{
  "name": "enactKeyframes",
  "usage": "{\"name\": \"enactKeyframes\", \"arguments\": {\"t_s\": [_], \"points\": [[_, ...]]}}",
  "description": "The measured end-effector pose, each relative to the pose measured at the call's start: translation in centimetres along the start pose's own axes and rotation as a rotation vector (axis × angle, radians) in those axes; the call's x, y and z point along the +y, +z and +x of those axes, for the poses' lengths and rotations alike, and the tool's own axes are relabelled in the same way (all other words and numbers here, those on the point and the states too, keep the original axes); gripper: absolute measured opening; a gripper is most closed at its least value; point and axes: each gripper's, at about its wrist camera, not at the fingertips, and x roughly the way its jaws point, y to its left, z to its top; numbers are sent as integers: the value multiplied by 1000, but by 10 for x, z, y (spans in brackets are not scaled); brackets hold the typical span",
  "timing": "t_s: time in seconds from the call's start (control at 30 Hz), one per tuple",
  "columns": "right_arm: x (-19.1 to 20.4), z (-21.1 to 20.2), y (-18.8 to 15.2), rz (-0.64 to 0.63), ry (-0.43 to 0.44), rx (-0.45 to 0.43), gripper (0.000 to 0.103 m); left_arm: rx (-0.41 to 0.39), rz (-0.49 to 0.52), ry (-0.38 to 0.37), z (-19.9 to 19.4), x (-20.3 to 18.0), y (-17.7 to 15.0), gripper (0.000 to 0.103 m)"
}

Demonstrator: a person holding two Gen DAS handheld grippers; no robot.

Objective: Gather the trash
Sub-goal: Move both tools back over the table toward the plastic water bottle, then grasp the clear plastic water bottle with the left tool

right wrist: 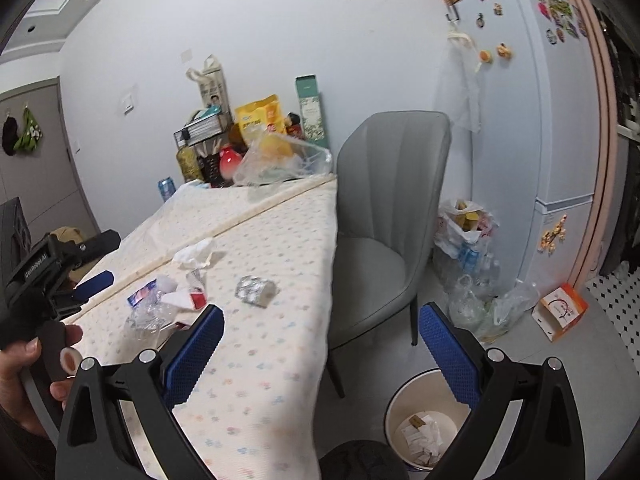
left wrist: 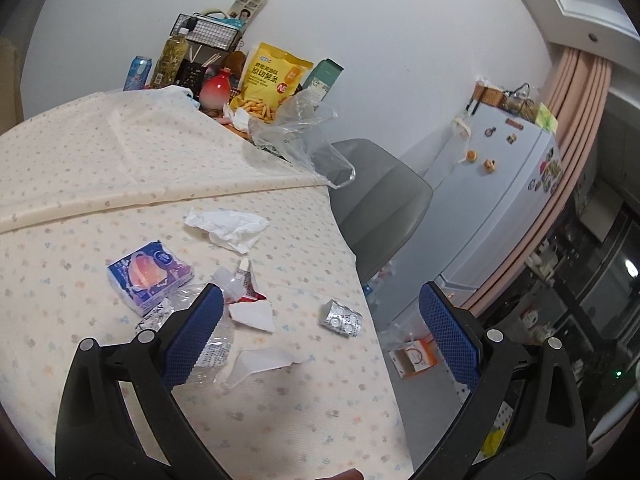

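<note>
we held the left gripper (left wrist: 320, 320) and right gripper (right wrist: 320, 340) wide open and empty; the foil blister pack (left wrist: 340, 318) sat between the left jaws, best pinched flat.

Trash lies scattered on the patterned tablecloth: a crumpled white tissue (left wrist: 228, 227) farthest back, a blue tissue pack (left wrist: 150, 276) lying flat, torn red-and-white wrapper scraps (left wrist: 250, 304) beside crinkled clear plastic (left wrist: 208, 344), and a silver blister pack (left wrist: 340, 317) near the table edge — emptied, slightly bent. On the floor stands a white bin (right wrist: 424, 424) — paper scraps inside.
</note>
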Motion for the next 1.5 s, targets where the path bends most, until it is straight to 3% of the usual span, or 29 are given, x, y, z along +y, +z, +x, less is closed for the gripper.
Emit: {"name": "enactKeyframes", "arguments": {"t_s": [0.33, 0.63, 0.97, 1.2, 1.37, 1.5], "points": [[27, 6, -4, -61, 60, -67, 96, -74, -5, 10, -16, 29, 1, 97], [38, 17, -11, -67, 115, -37, 96, -72, -7, 30, -28, 55, 2, 97], [37, 32, -15, -40, 141, 8, 96, 21, -1, 84, -32, 84, -4, 97], [43, 39, -20, -80, 192, 36, 96, 121, -14, 108, -8, 93, -10, 95], [41, 44, -19, -66, 207, 56, 95, 193, 0, 154, 15, 92, -16, 79], [36, 48, -17, -47, 216, 66, 94, 236, -11, 181, 29, 93, -18, 76]]}}
